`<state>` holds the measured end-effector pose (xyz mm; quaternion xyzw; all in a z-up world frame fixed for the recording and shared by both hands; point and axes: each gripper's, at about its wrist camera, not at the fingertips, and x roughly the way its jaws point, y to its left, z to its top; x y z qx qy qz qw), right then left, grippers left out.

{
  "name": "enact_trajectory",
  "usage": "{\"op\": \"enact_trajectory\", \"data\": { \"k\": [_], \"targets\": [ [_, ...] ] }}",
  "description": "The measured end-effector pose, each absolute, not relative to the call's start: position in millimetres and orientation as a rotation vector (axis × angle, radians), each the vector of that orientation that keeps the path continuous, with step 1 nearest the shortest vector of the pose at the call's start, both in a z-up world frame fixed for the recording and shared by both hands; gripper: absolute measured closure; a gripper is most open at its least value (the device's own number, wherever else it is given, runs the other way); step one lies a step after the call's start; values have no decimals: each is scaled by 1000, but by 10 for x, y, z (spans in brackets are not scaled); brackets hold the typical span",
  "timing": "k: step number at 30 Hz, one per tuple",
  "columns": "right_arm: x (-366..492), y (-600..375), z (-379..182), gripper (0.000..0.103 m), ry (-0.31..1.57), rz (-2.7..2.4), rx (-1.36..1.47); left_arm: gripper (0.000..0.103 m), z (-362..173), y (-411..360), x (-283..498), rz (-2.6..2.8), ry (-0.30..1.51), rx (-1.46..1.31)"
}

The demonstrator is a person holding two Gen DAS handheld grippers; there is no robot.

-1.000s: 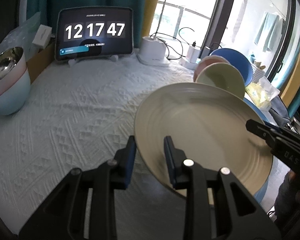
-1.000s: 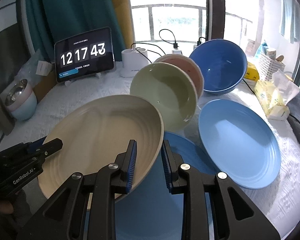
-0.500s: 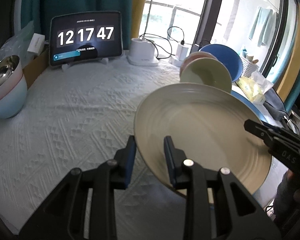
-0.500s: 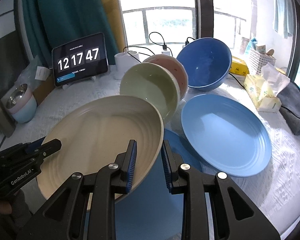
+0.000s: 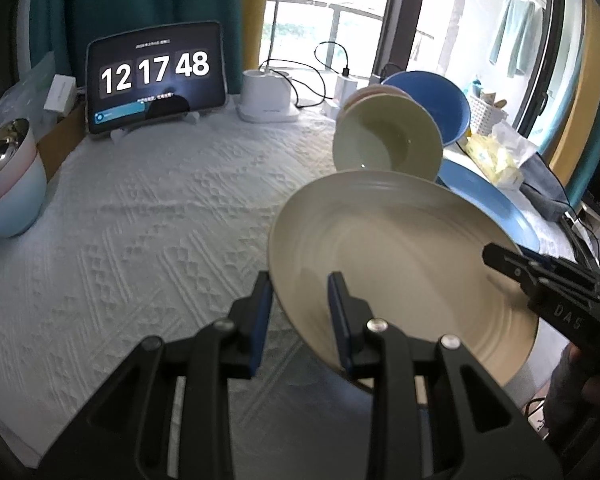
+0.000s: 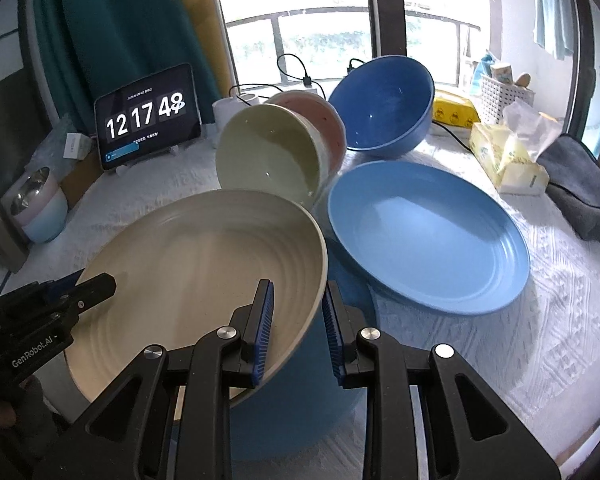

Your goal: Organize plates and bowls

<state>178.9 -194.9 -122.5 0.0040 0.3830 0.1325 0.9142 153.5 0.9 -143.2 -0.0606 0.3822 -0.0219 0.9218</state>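
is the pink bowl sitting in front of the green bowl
No, the pink bowl sits behind the green bowl, which hides most of it in the right wrist view.

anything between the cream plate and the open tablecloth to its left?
Nothing visible. Both grippers, left gripper and right gripper, straddle the cream plate rim; the white tablecloth left of it is bare up to the stacked bowls.

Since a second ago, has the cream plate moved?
Yes. In the right wrist view the cream plate now sits lower, clear of the green bowl it overlapped before; the camera travels with it.
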Motion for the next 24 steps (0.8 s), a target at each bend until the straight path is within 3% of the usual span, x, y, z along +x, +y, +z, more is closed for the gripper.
{"op": "enact_trajectory", "data": {
  "k": [24],
  "targets": [
    [1774, -2114, -1401, 76, 843, 246, 35, 74, -1540, -222, 1536, -65, 831, -79]
  ]
}}
